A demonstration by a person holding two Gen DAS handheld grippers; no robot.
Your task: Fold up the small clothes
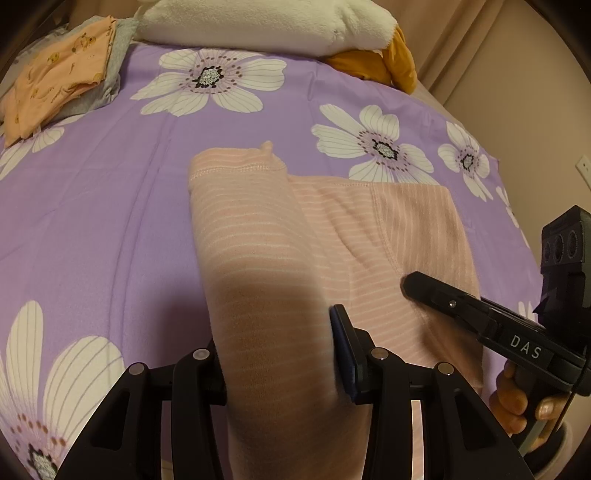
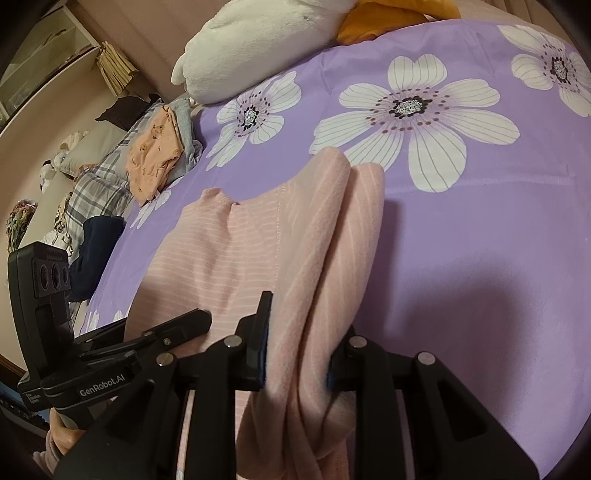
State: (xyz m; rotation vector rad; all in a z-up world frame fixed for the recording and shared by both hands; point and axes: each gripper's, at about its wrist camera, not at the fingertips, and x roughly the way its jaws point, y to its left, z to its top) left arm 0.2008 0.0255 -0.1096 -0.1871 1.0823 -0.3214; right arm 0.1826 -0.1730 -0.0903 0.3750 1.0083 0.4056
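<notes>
Both your grippers, left (image 1: 280, 354) and right (image 2: 295, 343), clamp the pink garment (image 1: 332, 236) mid-fold; folded pile (image 1: 59, 70) beyond it is done.

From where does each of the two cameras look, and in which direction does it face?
Left wrist: sits on the left gripper, looks down along its fingers over the pink striped garment toward the white pillow; the right gripper and a hand show.
Right wrist: sits on the right gripper, looks down over the garment and purple flowered bedcover; the left gripper shows at left.
Shared: garment, bedcover, pillow, orange folded clothes.
</notes>
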